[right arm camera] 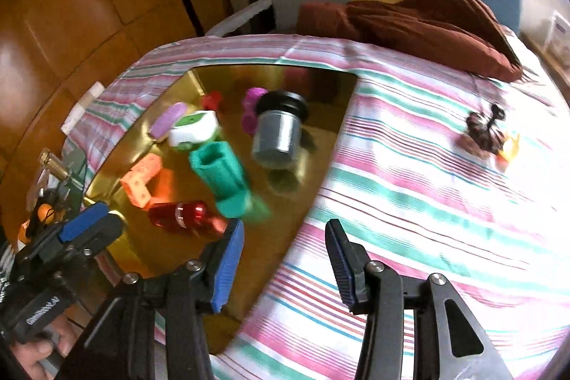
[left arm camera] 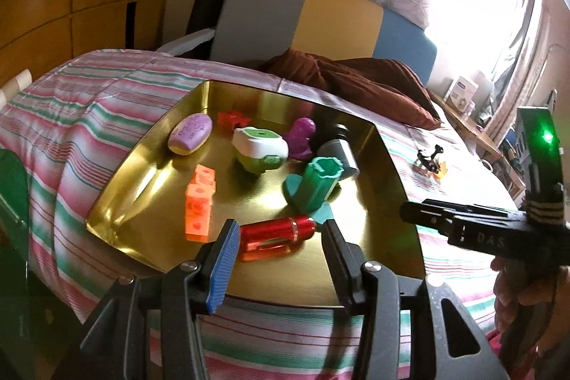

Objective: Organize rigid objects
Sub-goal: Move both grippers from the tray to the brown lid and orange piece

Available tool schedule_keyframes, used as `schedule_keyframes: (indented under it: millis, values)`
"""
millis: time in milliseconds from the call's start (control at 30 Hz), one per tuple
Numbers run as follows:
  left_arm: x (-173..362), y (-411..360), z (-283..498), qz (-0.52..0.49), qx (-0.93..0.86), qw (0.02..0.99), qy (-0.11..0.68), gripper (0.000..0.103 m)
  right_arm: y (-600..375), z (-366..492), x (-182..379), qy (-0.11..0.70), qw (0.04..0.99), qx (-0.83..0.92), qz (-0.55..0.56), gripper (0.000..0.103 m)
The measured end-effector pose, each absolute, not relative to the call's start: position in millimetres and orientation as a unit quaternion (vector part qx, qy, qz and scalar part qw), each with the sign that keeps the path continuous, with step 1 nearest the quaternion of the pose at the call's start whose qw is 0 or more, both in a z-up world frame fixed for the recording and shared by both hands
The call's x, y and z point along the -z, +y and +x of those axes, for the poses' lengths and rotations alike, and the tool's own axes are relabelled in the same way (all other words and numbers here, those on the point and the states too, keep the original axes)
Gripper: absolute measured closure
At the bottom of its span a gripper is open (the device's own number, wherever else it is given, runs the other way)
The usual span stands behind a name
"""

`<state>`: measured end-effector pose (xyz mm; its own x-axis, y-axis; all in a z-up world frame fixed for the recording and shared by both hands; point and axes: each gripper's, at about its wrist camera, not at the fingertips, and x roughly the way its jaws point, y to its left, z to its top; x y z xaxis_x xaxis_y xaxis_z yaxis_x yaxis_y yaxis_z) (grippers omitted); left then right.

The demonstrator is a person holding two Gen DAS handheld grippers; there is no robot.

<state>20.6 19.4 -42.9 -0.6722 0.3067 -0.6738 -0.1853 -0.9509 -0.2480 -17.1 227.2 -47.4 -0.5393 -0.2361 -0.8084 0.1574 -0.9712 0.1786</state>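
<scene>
Left wrist view: the left gripper point(left arm camera: 281, 237) hangs over the near edge of the shiny gold metal tray point(left arm camera: 384, 237), jaws wide with nothing pinched, though the red metallic cylinder point(left arm camera: 276, 233) lies just past the fingertips. Also in the tray: an orange block of joined plastic cubes point(left arm camera: 199, 203), a teal plastic tube on a flat base point(left arm camera: 313, 184), a green-and-white rounded plastic gadget point(left arm camera: 260, 146), a lilac oval soap-like piece point(left arm camera: 190, 133), a purple figure point(left arm camera: 302, 138) and a grey cylinder point(left arm camera: 338, 152).

Right wrist view: the right gripper point(right arm camera: 285, 269) has jaws apart and empty, hovering over the striped pink-and-green bedspread point(right arm camera: 427, 202) just beside the tray. One small dark tangled object with an orange bit point(right arm camera: 486, 132) sits well apart on the spread.

Looks like between-items time. Next move is probably reaching for that stray piece, and it's small, so a careful narrow pinch.
</scene>
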Motion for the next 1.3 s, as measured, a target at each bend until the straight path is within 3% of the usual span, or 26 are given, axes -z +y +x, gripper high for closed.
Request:
schedule_keyframes:
  millis: [833, 1000, 1300]
  values:
    - [26.0, 108.6, 33.8, -0.382, -0.896, 0.226, 0.013, 0.055, 408.4, -68.5, 52.7, -0.047, -0.05, 0.873, 0.483, 0.051]
    - [11.5, 149.7, 21.8, -0.381, -0.887, 0.261, 0.021, 0.055, 468.5, -72.5, 57.7, -0.103, -0.108, 0.877, 0.457, 0.046]
    - [1.9, 244.0, -30.8, -0.402, -0.864, 0.303, 0.024, 0.053, 506.4, -65.0, 73.0, -0.215, -0.106, 0.859, 0.453, 0.046]
